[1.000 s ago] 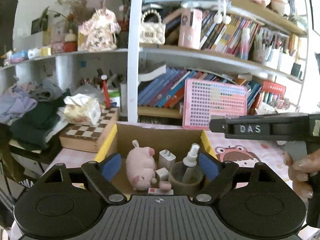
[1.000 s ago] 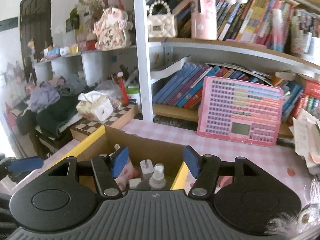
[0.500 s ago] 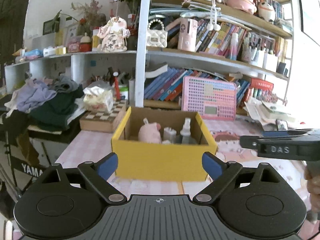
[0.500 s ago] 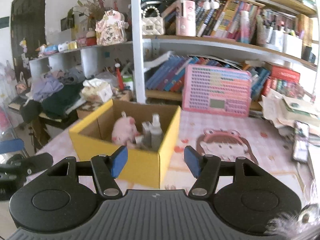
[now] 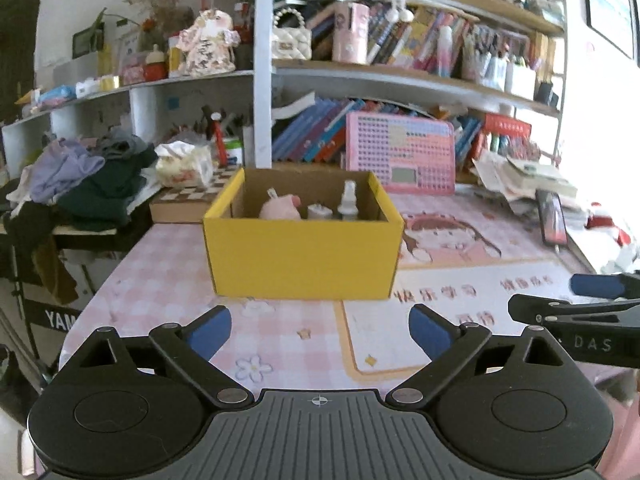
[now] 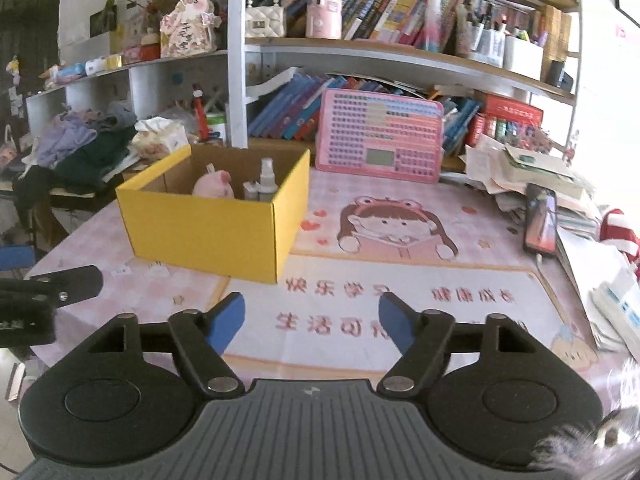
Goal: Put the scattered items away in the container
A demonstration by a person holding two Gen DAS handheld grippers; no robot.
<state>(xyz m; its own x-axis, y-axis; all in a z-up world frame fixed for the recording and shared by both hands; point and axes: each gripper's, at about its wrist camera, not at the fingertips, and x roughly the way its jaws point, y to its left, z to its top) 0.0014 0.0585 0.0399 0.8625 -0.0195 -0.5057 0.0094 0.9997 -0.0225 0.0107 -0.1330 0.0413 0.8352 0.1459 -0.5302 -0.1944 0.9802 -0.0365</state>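
A yellow cardboard box [image 5: 304, 256] [image 6: 208, 226] stands on the pink desk mat. Inside it I see a pink plush pig [image 5: 279, 208] [image 6: 214, 186], a white charger plug [image 5: 319, 212] [image 6: 251, 191] and a small spray bottle [image 5: 347, 196] [image 6: 267, 178]. My left gripper [image 5: 320, 330] hovers well short of the box front, its jaws opening wide with nothing between them. My right gripper [image 6: 312, 322] is over the mat's printed text, to the right of the box, jaws opening and empty. Each gripper shows at the edge of the other's view.
A pink keyboard toy [image 6: 380, 136] leans against the bookshelf behind the box. A phone [image 6: 541, 220] and a paper stack [image 6: 532, 172] lie at the right. Clothes [image 5: 88, 176], a tissue pack [image 5: 184, 164] and a chessboard [image 5: 188, 200] sit to the left.
Both grippers have drawn back from above the box toward the desk's near side, so the whole box now shows. Both sets of jaws stand wider, the right one markedly.
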